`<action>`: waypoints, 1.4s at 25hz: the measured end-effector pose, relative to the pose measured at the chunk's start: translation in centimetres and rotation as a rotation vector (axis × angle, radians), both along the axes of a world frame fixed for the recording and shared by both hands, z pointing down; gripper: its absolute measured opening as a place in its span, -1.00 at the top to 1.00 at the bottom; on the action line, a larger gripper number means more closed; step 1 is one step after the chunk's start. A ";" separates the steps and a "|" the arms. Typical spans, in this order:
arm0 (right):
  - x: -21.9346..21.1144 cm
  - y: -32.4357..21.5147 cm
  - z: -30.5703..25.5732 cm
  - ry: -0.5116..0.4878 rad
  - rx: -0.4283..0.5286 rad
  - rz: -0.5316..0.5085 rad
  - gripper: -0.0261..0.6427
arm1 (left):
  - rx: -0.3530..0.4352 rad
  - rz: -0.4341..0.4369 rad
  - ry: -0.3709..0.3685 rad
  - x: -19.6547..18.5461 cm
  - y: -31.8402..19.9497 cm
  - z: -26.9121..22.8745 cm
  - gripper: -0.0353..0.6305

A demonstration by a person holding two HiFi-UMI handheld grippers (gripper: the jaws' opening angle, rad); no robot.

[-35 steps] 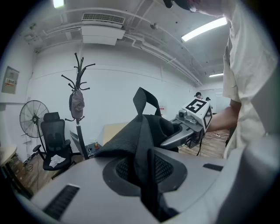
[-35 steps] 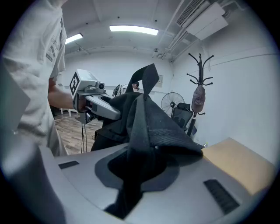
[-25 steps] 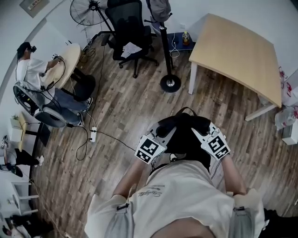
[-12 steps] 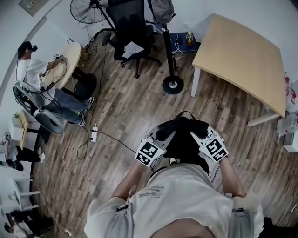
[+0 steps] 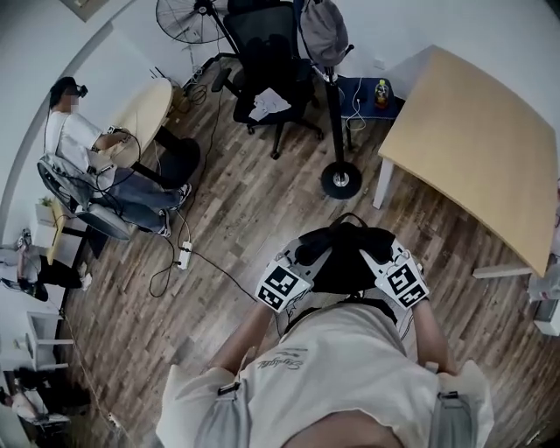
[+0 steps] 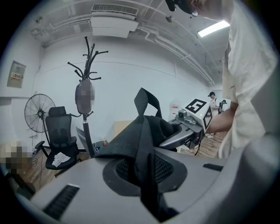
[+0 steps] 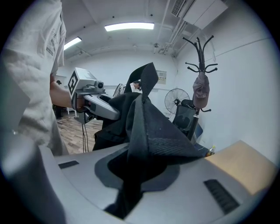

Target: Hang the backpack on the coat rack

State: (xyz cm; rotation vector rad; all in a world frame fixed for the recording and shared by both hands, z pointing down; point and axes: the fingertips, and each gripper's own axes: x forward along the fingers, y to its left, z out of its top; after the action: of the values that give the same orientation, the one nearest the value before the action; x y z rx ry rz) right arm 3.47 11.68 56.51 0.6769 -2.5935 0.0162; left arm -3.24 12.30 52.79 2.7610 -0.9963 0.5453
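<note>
I carry a black backpack (image 5: 346, 262) in front of my body, above the wood floor. My left gripper (image 5: 308, 251) is shut on its left side and my right gripper (image 5: 378, 248) on its right side. In the left gripper view a black strap (image 6: 146, 162) is pinched in the left gripper (image 6: 147, 177), and the top handle loop (image 6: 146, 99) stands up. In the right gripper view, black fabric (image 7: 153, 135) runs into the right gripper (image 7: 134, 175). The black coat rack (image 5: 333, 103) stands ahead on a round base (image 5: 341, 180), with a grey item (image 5: 322, 31) on its hooks.
A black office chair (image 5: 264, 54) and a standing fan (image 5: 189, 14) sit left of the rack. A light wooden table (image 5: 481, 144) is at the right. A seated person (image 5: 87, 149) works at a round table (image 5: 147, 108) far left. A power strip and cable (image 5: 184, 257) lie on the floor.
Both grippers have moved forward with the backpack still held. The coat rack's base and the table now sit lower and nearer in the head view.
</note>
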 end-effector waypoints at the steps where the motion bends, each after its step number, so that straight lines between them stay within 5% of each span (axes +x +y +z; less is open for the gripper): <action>1: 0.3 -0.9 -0.2 0.002 0.006 -0.008 0.80 | 0.008 -0.010 0.001 0.3 -0.9 -0.1 0.76; 12: 1.4 -10.8 -2.1 0.034 0.075 -0.049 0.80 | 0.048 -0.061 0.026 1.4 -10.3 -1.8 0.76; 23: -0.2 -18.3 1.1 0.027 -0.045 0.011 0.81 | -0.021 -0.005 0.028 -0.2 -18.3 1.2 0.77; 35: -4.1 -27.8 1.3 0.046 -0.061 0.076 0.80 | 0.002 0.068 0.020 -4.2 -28.2 1.4 0.76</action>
State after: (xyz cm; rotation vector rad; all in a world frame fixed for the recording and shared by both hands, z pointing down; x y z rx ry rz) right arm -0.61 -16.11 57.81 0.7441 -2.5121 0.1019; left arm -7.44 -15.88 54.19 2.8054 -0.9014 0.5255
